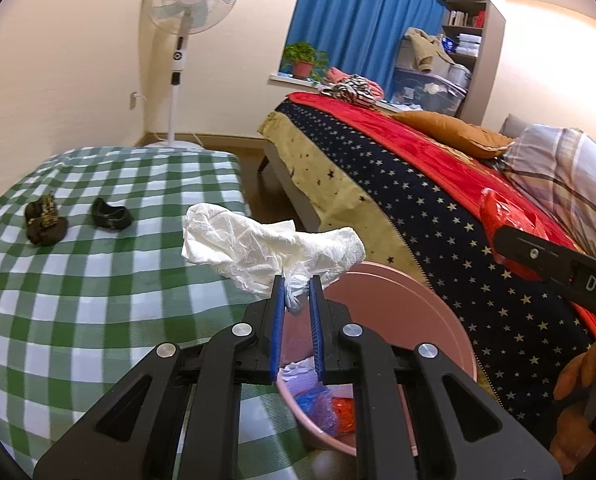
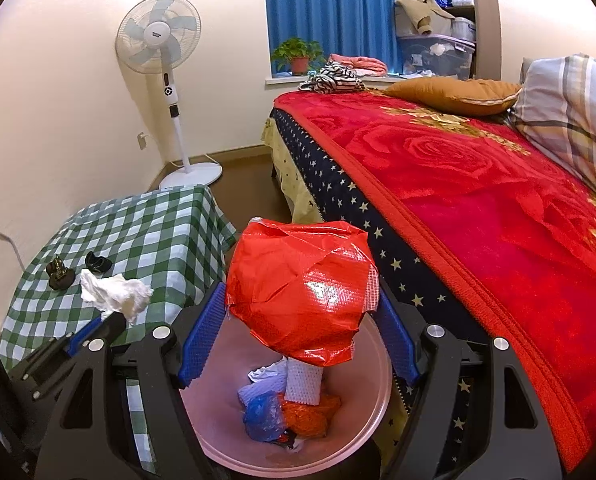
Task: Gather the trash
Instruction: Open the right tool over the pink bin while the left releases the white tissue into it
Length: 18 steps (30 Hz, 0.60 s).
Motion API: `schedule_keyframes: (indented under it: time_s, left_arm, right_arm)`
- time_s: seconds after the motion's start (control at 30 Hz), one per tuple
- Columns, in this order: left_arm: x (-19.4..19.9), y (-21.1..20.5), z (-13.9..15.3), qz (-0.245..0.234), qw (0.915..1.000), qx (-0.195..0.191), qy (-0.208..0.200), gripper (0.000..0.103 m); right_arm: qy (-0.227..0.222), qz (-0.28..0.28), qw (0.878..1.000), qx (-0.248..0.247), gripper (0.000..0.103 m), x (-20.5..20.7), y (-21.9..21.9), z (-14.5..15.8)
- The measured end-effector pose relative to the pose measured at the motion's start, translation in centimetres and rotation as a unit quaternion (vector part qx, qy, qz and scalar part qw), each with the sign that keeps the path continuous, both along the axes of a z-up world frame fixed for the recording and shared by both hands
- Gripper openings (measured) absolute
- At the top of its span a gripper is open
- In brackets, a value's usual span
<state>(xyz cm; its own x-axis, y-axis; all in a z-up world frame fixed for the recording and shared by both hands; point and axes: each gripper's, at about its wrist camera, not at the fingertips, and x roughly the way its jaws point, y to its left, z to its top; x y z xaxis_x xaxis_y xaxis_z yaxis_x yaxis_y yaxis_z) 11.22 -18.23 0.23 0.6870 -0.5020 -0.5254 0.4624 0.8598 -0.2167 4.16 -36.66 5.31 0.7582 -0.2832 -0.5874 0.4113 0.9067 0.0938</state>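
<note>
Bed (image 2: 478, 208) with red blanket running along the right side, table under a green checked cloth (image 1: 97, 280) on the left, pink bin (image 2: 362, 412) sitting on the floor between them. Bin already holding blue, orange and white scraps.

Right gripper (image 2: 298, 304) hanging directly over the bin mouth, its blue pads spread wide around a crumpled red plastic bag (image 2: 298, 284). Bag bulging between them and touching both pads as far as I can tell, so it looks held wide rather than loose, white mesh strip dangling down toward the trash below. Straight drop from here, nothing in the way.

Left gripper (image 1: 296, 292) pinching a white crumpled bag (image 1: 265, 252) by a small tail, pads nearly together on it. Most of that bag is flopping out to the left, over the table edge, while the gripper itself is sitting just at the bin's near-left rim. So the white bag lies left of the opening, long side pointing away from the bin; it needs carrying rightward before letting go.

Right one is nearer, probably dropping first.

Two small dark scraps (image 1: 45, 220) lying on the cloth, well apart from both grippers.
</note>
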Motion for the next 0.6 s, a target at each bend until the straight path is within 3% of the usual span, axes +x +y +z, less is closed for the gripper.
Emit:
schedule_keyframes:
  time_s: [0.47,0.53,0.6]
  left_arm:
    - [0.1,-3.7,-1.9,-0.072,0.9971,-0.004,0.022,0.013]
    - [0.2,-4.2,-2.4,-0.090,0.9952,-0.002,0.037,0.015]
    - [0.2,-4.2,-2.9,-0.096,0.9944,0.000,0.045,0.024]
  right_arm:
    - [0.001,-0.011,1.000,0.006,0.073,0.3,-0.7,-0.5]
    - [-0.001,-0.015,1.000,0.006,0.073,0.3,-0.9,-0.4]
    - [-0.002,-0.017,1.000,0.008,0.074,0.3,-1.0,-0.4]
